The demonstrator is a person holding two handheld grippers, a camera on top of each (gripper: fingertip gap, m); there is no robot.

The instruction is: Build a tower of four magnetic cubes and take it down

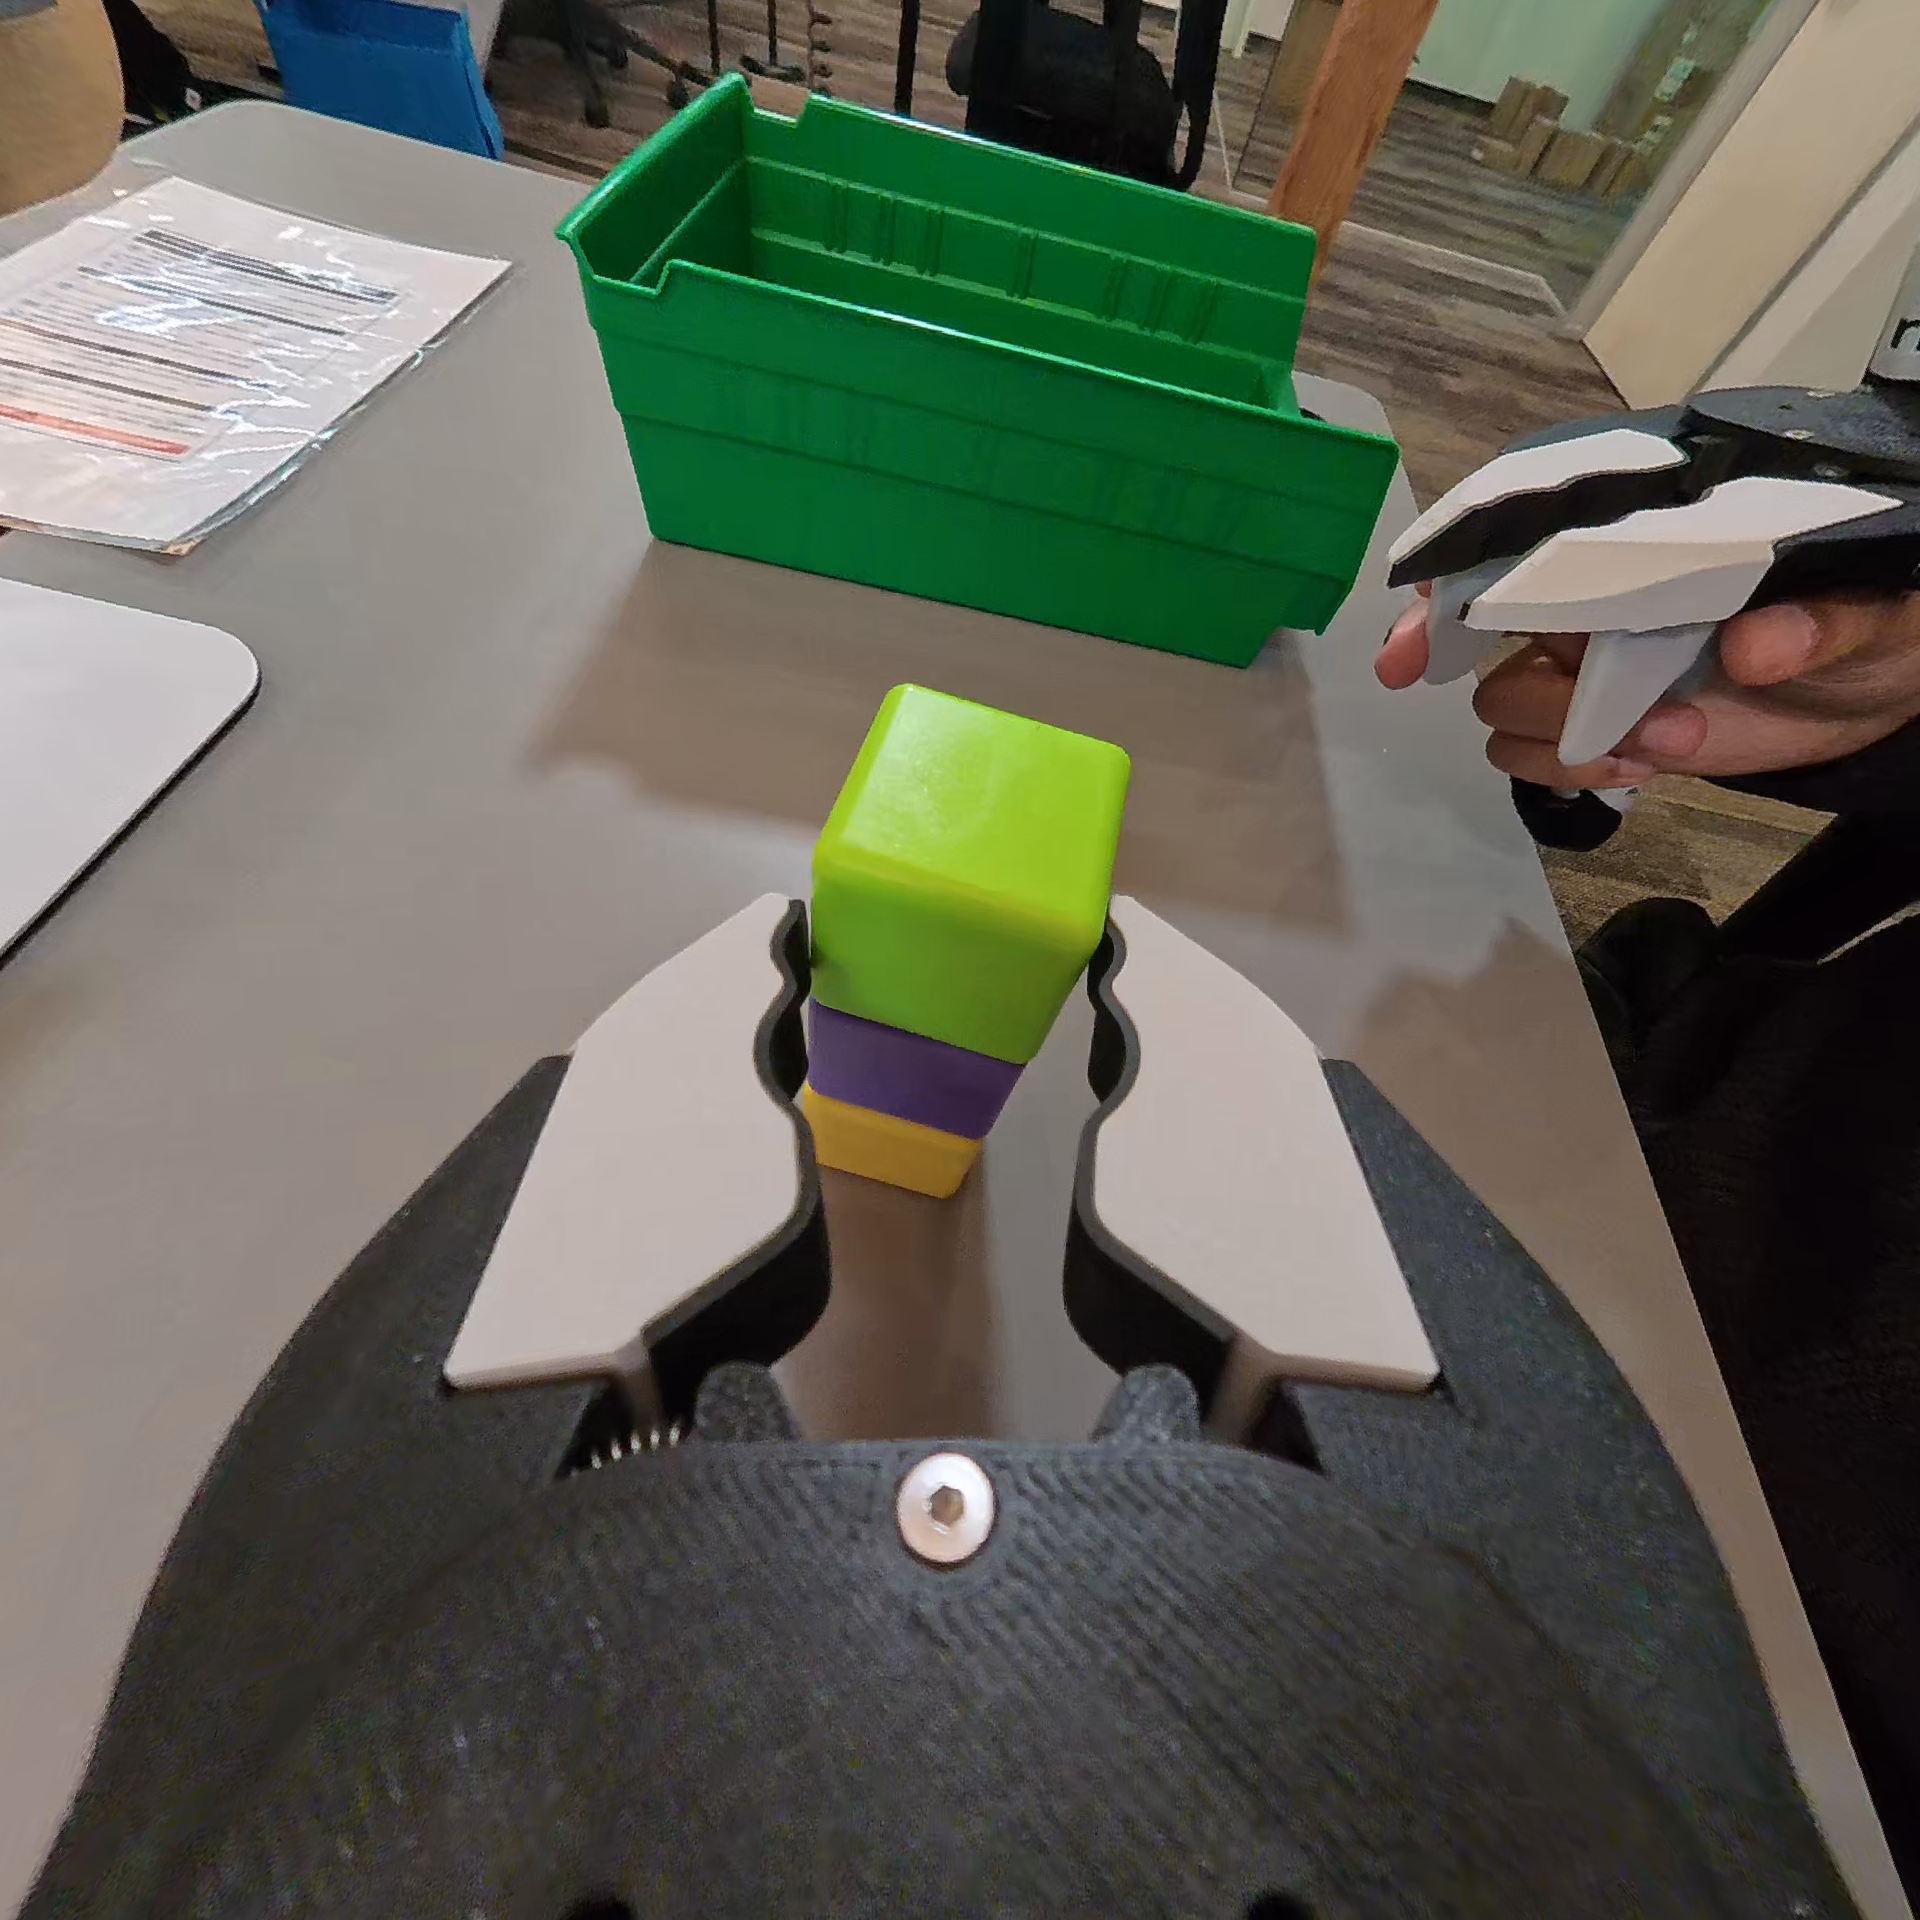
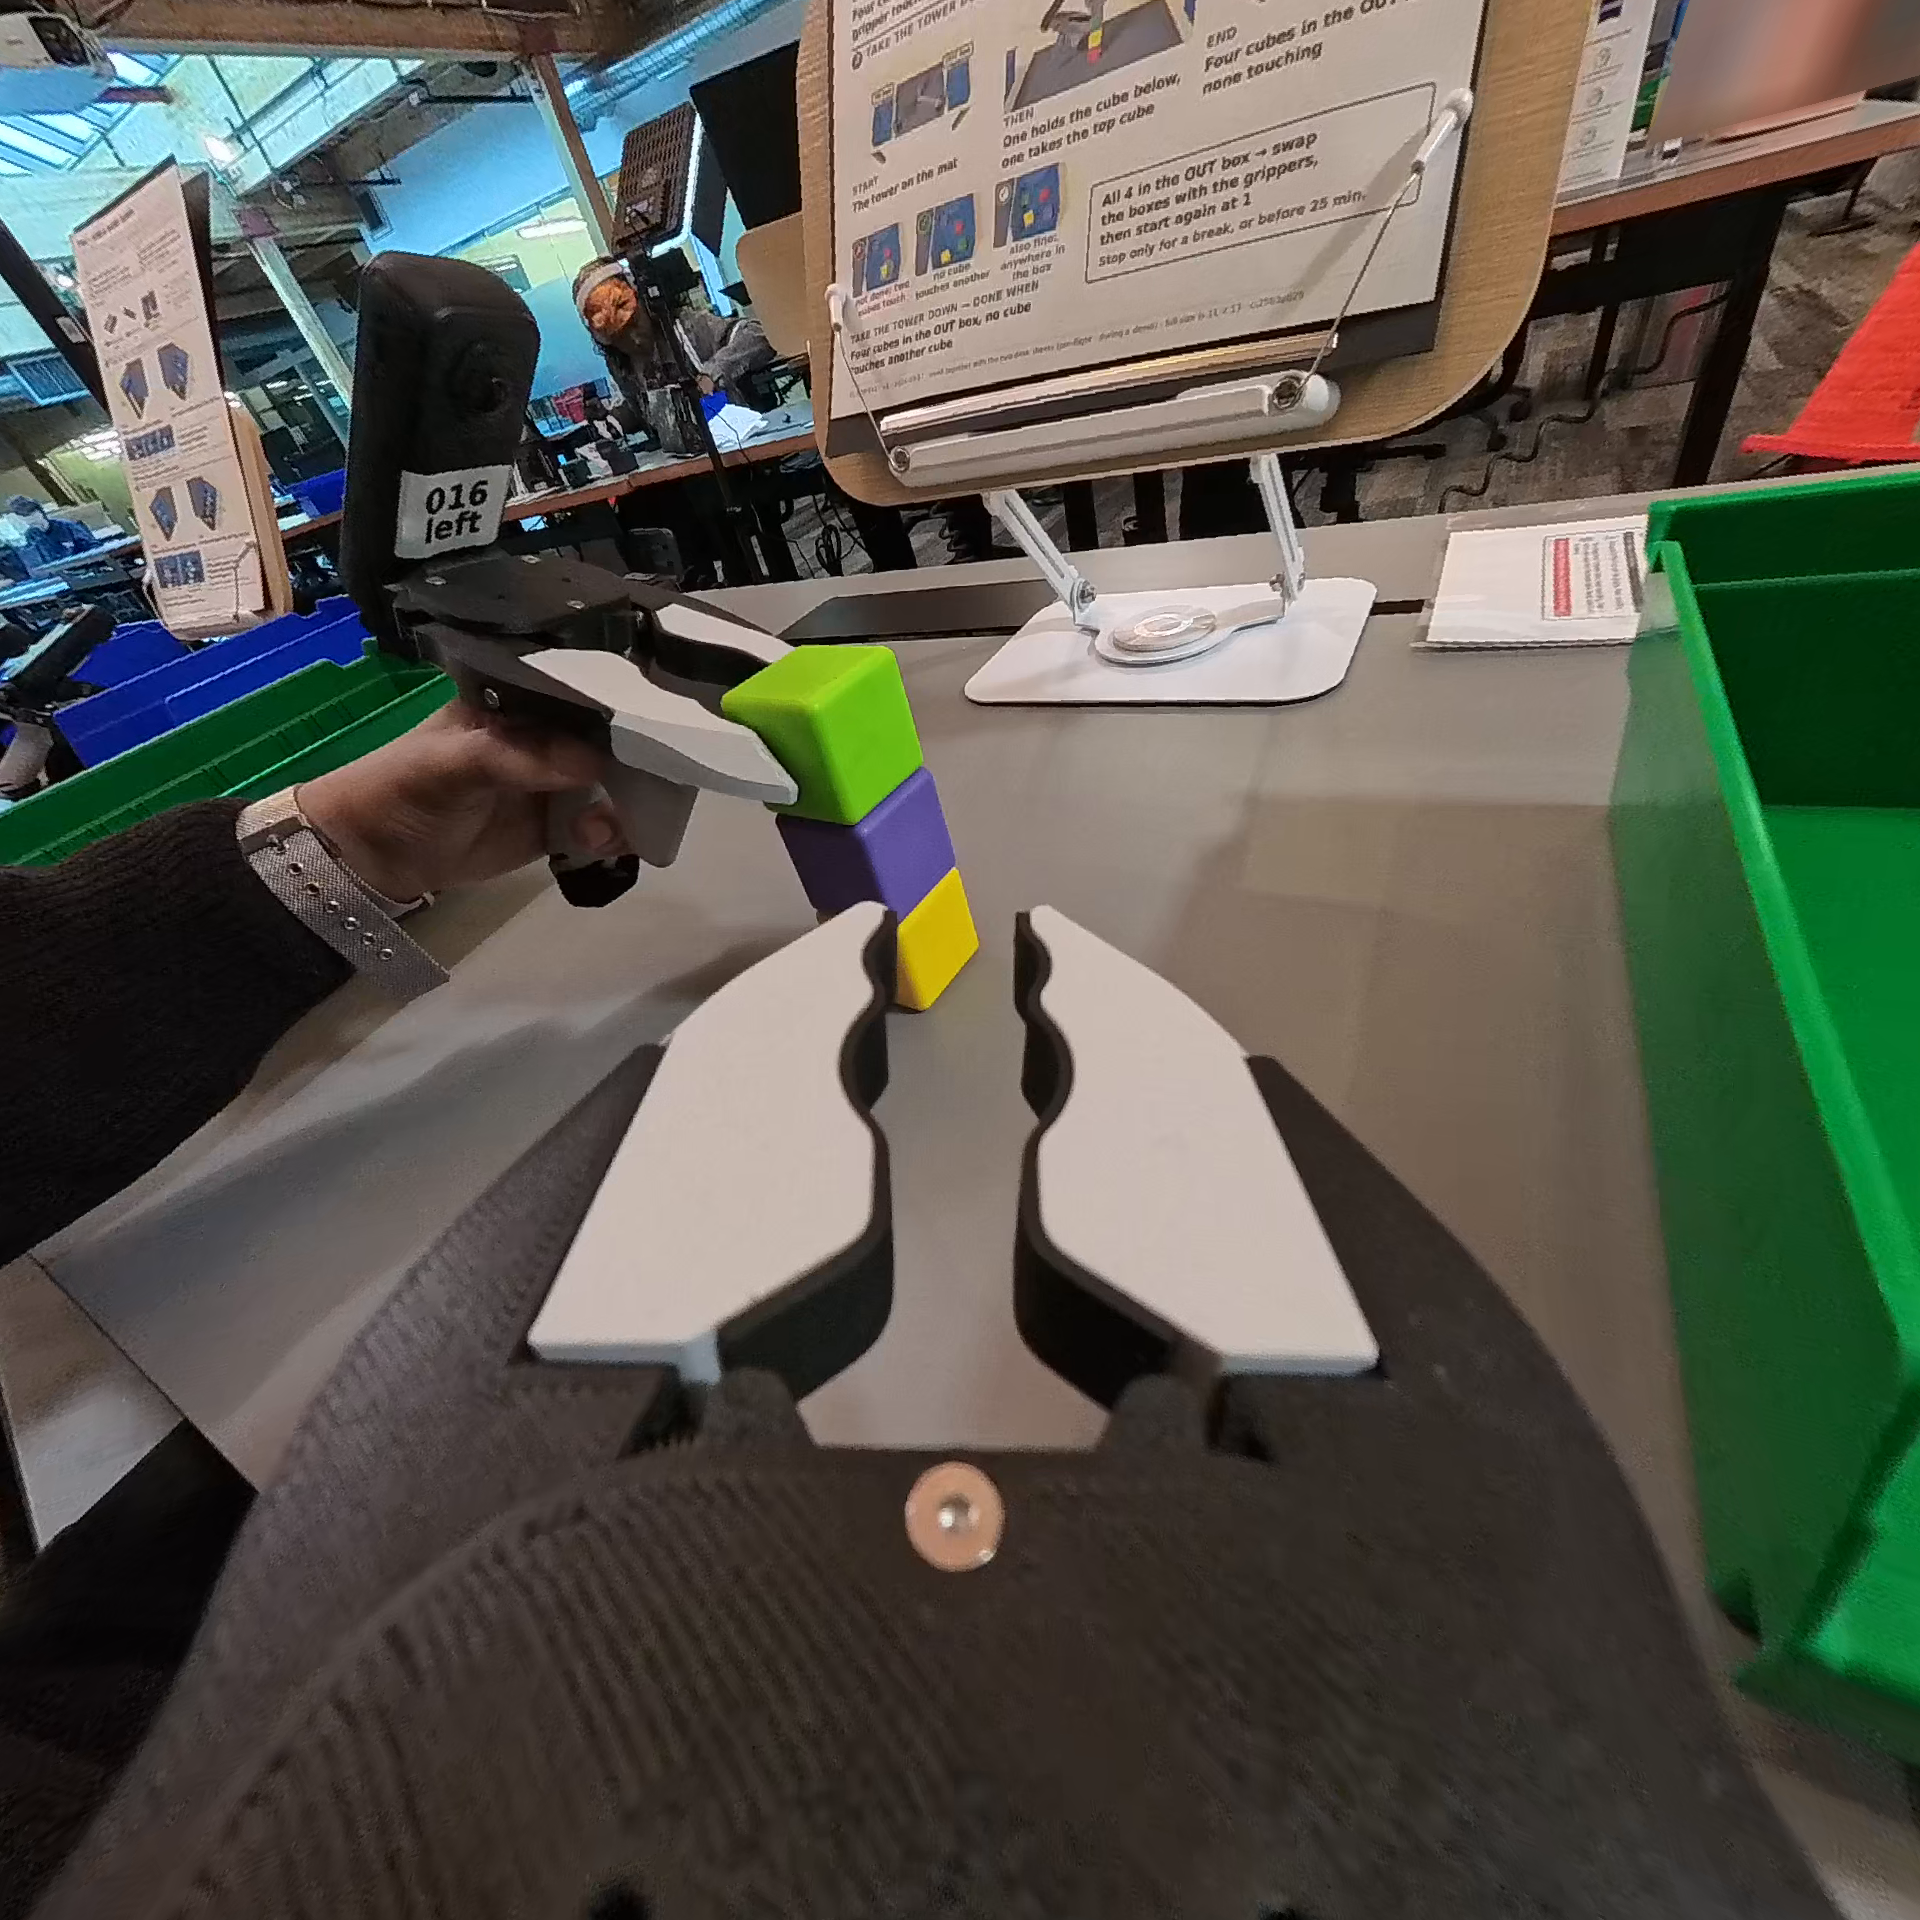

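Note:
A tower of three stacked cubes, lime green on purple on yellow, leans over the grey table. My left gripper is shut on the green cube, one finger on each side. In the right wrist view the left gripper holds the green cube from the left, with the purple cube and yellow cube below it. I cannot tell whether the yellow cube touches the table. My right gripper is narrowly open and empty, its tips just short of the yellow cube. It also shows in the left wrist view.
An empty green bin stands behind the tower, on the right in the right wrist view. A document stand with an instruction sheet stands at the back. A sleeved paper lies far left. Another green bin sits beyond the left hand.

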